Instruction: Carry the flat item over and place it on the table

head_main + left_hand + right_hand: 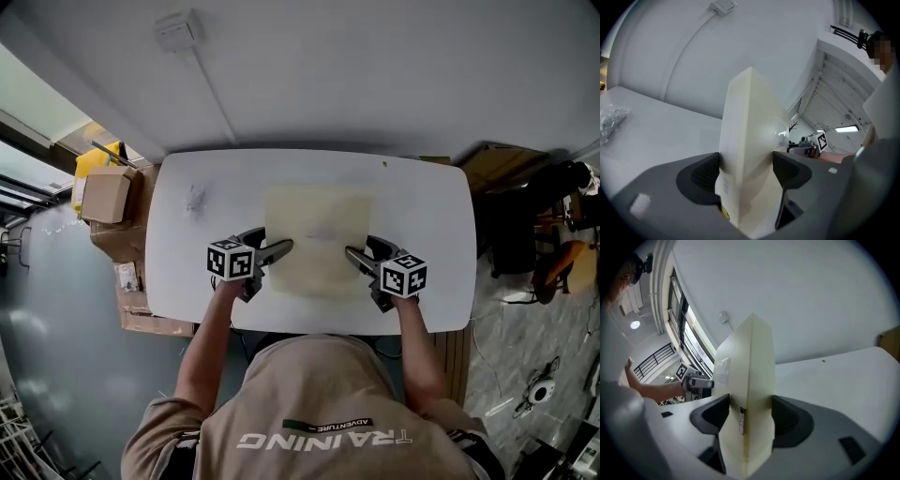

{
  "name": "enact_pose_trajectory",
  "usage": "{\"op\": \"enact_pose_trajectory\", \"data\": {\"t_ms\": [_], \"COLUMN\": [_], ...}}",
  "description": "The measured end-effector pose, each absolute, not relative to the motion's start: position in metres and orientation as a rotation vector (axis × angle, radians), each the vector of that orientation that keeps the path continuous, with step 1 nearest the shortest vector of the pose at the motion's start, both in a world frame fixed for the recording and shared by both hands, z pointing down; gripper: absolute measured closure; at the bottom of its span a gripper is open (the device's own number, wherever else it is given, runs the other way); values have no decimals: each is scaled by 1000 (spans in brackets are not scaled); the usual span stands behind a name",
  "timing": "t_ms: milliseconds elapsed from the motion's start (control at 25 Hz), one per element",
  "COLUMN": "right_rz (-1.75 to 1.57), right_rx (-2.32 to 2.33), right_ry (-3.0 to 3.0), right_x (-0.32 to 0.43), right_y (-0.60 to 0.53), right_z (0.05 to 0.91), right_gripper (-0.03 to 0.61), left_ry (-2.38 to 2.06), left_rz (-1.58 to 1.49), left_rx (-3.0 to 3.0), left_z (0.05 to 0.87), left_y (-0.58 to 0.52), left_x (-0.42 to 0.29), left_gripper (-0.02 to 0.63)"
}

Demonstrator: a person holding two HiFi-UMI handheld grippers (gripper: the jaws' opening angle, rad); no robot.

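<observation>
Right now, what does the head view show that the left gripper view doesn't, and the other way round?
Head view only: a cardboard box beside the table, and the flat item's whole outline. Left gripper view only: the left claw seen close, jaws shut on the item's edge. Both: the flat item, the white table, crumpled plastic on it, and the right claw.

- Head view: high overhead, facing steeply down onto the white table (pixel 178 225).
- Gripper views: close behind their own jaws, facing each other; both share the flat item (pixel 747 136).
</observation>
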State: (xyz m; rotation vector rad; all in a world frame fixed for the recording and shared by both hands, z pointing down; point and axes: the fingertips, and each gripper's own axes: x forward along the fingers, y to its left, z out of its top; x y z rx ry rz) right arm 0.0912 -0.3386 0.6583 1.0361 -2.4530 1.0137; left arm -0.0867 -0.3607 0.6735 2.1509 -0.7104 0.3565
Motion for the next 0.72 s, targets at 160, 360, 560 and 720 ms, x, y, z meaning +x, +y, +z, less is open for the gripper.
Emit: {"op": "enact_pose_trajectory", "data": {"t_ms": [160,360,560,720], "right_rz": [1094,1144,1208,1266], "right_rx": [1045,998,948,920], "right_ry": [-2435,-2403,-2359,-2319], "right_x": [101,102,101,99], "right_y": [-356,-374,-387,-396], "right_z": [673,695,715,730], "right_gripper": [307,307,307,307], "left_ry": [-697,-697,-684,-679], "left_rz": [392,396,399,397], "left_rx": [2125,2059,1988,1932], "left_z": [686,708,728,741], "left_y": [-378,-396,-406,-412], "left_x": [-78,-78,-77,-76], "left_gripper": [272,272,272,272]}}
